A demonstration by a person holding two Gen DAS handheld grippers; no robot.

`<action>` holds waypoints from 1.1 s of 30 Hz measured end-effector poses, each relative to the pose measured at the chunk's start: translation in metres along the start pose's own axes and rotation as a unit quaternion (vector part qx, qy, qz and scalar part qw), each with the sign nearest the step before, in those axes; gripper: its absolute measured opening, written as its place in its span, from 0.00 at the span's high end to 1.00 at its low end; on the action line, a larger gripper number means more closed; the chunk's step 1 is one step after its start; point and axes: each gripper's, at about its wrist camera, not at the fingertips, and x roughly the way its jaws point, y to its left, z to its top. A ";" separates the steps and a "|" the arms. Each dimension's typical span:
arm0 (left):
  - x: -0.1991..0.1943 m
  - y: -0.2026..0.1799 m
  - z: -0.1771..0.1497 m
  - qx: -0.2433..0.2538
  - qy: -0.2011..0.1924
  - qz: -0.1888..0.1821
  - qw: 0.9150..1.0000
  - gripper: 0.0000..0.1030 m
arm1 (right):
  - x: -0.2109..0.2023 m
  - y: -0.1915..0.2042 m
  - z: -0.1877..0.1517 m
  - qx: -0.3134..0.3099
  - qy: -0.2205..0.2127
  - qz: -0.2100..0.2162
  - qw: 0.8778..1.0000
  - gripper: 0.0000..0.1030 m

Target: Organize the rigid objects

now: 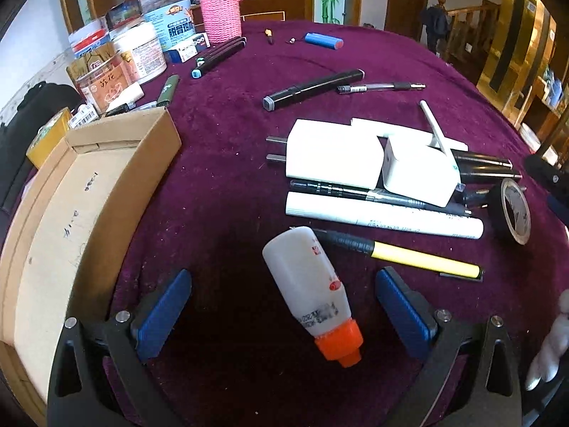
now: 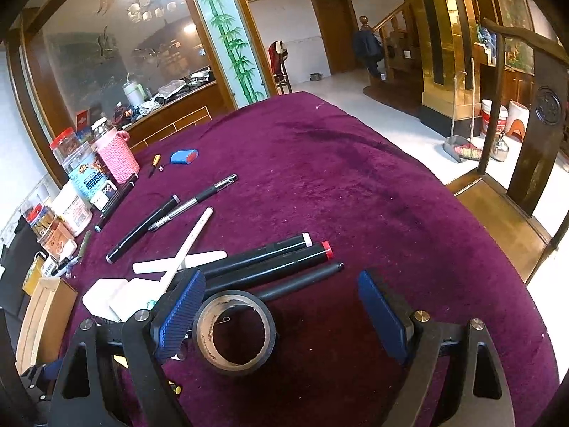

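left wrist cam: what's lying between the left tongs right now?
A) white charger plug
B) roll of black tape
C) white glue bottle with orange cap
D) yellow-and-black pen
C: the white glue bottle with orange cap lies on the purple cloth between the open left tongs, neither blue pad touching it; the tape, pen and charger lie further off.

Right hand-held gripper (image 2: pixel 281 320) hangs wide over the purple bench (image 2: pixel 355 192), tape roll (image 2: pixel 234 332) lying between its blue pads, nearer the left one; black markers (image 2: pixel 270 259) just beyond.
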 end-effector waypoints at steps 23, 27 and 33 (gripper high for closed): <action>0.001 0.000 0.001 -0.006 0.003 -0.008 1.000 0.00 | 0.005 0.003 -0.004 -0.010 0.011 -0.012 1.000 0.13; 0.000 0.001 0.001 -0.006 0.003 -0.008 1.000 0.00 | 0.006 0.002 -0.004 -0.009 0.014 -0.011 1.000 0.13; 0.000 0.001 0.001 -0.006 0.002 -0.008 1.000 0.00 | 0.008 0.002 -0.005 -0.008 0.019 -0.011 1.000 0.13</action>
